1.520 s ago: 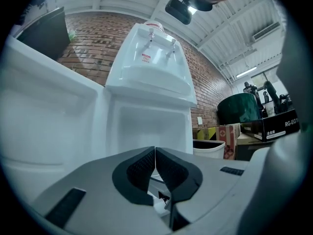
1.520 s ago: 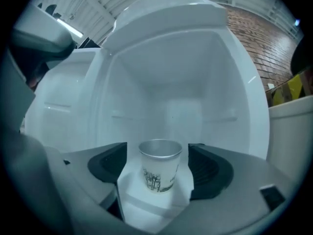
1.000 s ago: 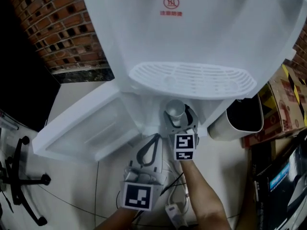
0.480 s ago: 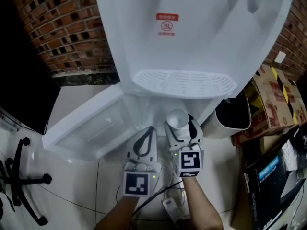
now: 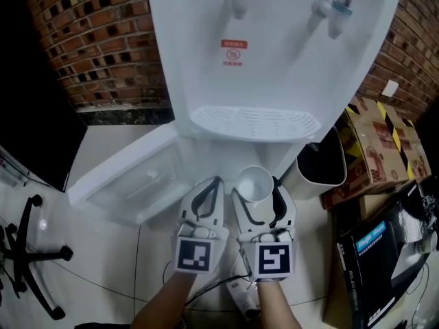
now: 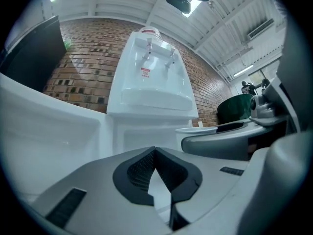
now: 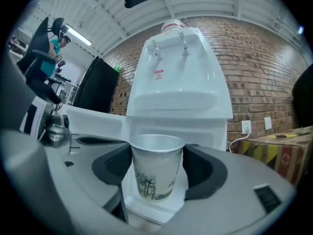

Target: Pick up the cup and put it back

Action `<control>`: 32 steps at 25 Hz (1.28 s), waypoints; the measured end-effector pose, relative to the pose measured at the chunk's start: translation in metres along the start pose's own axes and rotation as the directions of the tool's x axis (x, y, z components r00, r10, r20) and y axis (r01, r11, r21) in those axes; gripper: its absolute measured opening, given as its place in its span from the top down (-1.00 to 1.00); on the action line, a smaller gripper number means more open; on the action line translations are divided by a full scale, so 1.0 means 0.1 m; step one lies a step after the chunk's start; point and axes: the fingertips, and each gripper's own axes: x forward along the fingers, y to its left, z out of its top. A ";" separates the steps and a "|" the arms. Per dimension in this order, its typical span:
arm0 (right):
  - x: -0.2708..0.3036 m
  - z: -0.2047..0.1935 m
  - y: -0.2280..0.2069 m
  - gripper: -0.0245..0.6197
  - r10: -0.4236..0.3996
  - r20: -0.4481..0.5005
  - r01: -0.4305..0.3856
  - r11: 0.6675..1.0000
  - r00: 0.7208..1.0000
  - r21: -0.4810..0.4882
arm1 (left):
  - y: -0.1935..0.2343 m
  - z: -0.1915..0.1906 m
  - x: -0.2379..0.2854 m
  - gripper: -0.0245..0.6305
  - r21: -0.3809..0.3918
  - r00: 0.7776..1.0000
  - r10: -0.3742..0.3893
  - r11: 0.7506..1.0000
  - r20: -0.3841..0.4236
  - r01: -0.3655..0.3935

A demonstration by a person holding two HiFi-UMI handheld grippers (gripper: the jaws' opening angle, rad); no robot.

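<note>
Facing dispenser (image 5: 274, 60), lower door (image 5: 130, 177) swung open at left, drip tray (image 5: 254, 122) above. Left gripper (image 5: 217, 182) closed, empty, just beside right. Right gripper (image 5: 256, 192) clamped on cup (image 5: 254, 182): cup upright, long axis vertical, mouth up, pads on mid-wall. Cup just short of dispenser front, below tray; put-back spot likely straight ahead, right hand alone placed for it. Compartment inside hidden under tray; cup base unseen in head view.

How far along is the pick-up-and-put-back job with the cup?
Done: the cup is picked up, gripped upright by the right hand-held gripper. In hand: holding it before the water dispenser. Left: setting it down and releasing. The left hand-held gripper is shut, empty.
</note>
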 end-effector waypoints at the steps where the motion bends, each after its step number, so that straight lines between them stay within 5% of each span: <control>1: -0.02 0.03 0.00 -0.12 0.002 0.003 -0.002 1.000 1.000 -0.007 | -0.01 0.02 0.00 0.93 -0.005 1.000 -0.001 1.000 0.004 0.001; 21: -0.04 -0.06 -0.02 -0.12 -0.001 -0.014 0.001 1.000 1.000 -0.004 | -0.12 0.08 -0.04 0.93 -0.013 1.000 -0.028 1.000 0.013 0.028; 32: 0.33 -0.53 -0.10 -0.12 0.028 -0.020 -0.029 0.998 0.999 -0.054 | -0.16 -0.04 -0.05 0.93 -0.046 0.999 -0.031 0.998 0.025 0.032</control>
